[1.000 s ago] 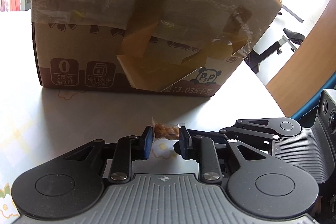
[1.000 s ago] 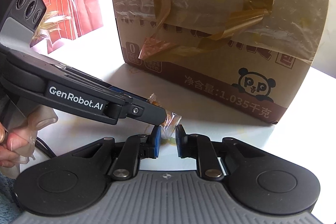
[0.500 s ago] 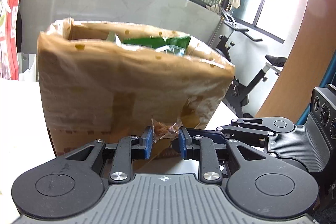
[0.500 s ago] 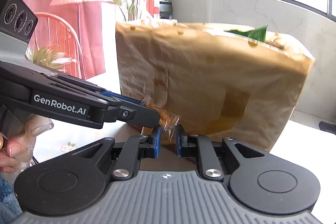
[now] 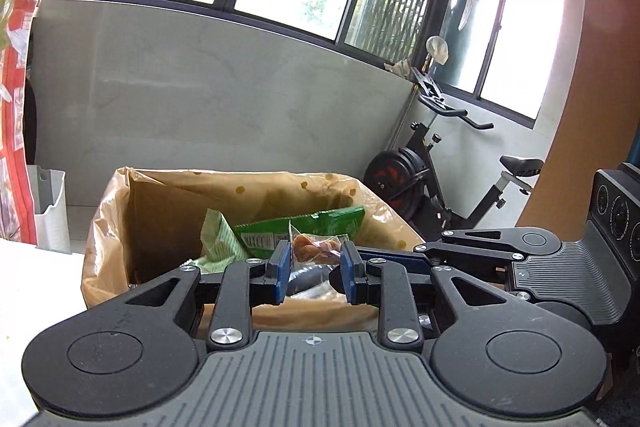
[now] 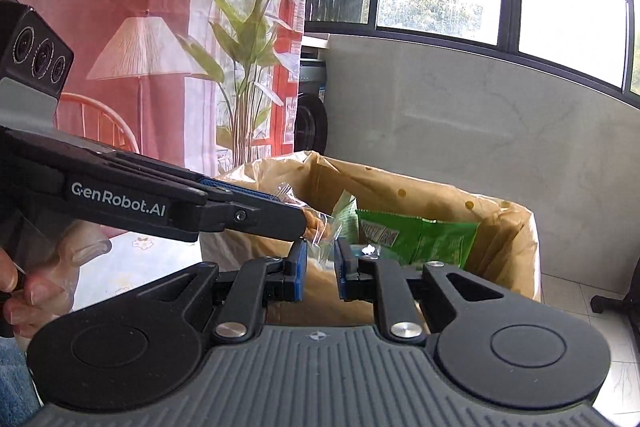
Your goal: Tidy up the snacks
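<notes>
With the cardboard box (image 5: 160,227) standing open just beyond, the left gripper (image 5: 314,269) and right gripper (image 6: 320,265) are both clamping one small clear snack packet (image 5: 314,247) above its near rim, risking tearing or dropping it short.

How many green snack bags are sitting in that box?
2 show: a dark green bag leaning across the middle of the box, a pale striped one left of it. More may lie hidden underneath.
</notes>
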The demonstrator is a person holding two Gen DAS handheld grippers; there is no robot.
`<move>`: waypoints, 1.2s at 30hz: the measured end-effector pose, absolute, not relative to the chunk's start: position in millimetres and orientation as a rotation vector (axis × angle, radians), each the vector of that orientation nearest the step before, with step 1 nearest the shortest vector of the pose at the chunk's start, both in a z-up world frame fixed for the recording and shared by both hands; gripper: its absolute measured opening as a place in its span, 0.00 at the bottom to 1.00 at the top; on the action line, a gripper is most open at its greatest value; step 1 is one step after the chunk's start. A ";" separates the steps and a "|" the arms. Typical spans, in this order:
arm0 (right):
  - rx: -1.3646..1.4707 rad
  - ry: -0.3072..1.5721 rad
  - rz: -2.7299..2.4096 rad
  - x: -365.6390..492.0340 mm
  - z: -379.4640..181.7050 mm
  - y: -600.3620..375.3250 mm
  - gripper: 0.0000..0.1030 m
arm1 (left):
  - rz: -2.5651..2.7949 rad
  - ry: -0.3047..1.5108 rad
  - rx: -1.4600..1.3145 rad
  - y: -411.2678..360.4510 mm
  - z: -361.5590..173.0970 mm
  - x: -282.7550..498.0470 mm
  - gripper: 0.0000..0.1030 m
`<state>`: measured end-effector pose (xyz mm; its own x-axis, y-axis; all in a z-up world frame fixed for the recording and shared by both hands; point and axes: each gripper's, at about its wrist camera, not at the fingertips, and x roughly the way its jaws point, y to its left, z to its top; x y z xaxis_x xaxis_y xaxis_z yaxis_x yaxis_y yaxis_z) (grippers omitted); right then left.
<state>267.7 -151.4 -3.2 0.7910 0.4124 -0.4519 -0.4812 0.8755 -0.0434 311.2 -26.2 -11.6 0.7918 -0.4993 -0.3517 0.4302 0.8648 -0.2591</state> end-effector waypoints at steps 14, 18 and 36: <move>0.088 0.813 0.386 367.6 -25.5 -167.0 0.18 | -0.248 0.433 -0.160 2.6 3.1 338.4 0.56; 0.084 0.875 0.254 374.5 -32.9 -200.5 0.19 | -0.232 0.427 -0.133 2.4 2.9 337.1 0.65; 0.063 0.730 0.220 327.3 15.6 -198.0 0.31 | -0.176 0.413 -0.073 9.2 31.1 302.8 0.91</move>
